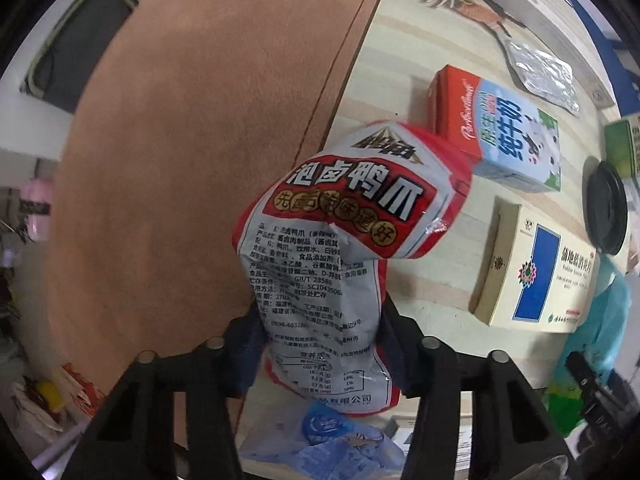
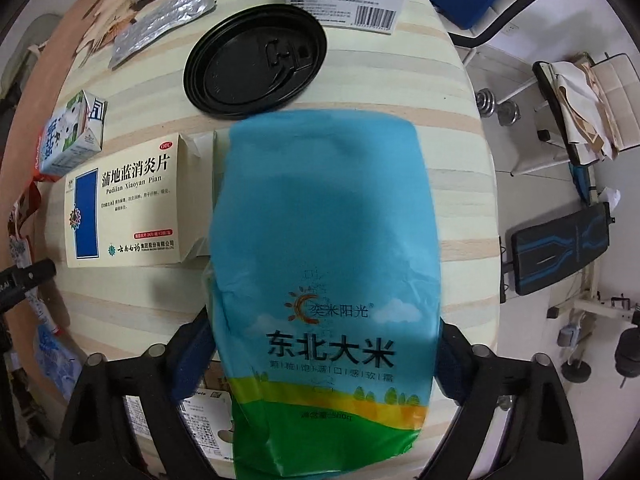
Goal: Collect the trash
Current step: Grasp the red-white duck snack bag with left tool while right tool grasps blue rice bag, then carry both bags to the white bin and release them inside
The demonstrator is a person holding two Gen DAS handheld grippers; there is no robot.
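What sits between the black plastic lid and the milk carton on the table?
Only bare striped table, seen from the right wrist view, between the black lid and milk carton.

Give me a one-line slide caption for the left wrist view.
Left gripper holds a crumpled red-and-white snack wrapper above the table, with the milk carton and medicine box lying beyond.

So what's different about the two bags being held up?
The snack wrapper in the left hand-held gripper is red and white, crumpled, its top folded over. The rice bag in the right hand-held gripper is blue and green, smoother, looks wider and stands straighter. Both are printed plastic bags pinched near their lower ends.
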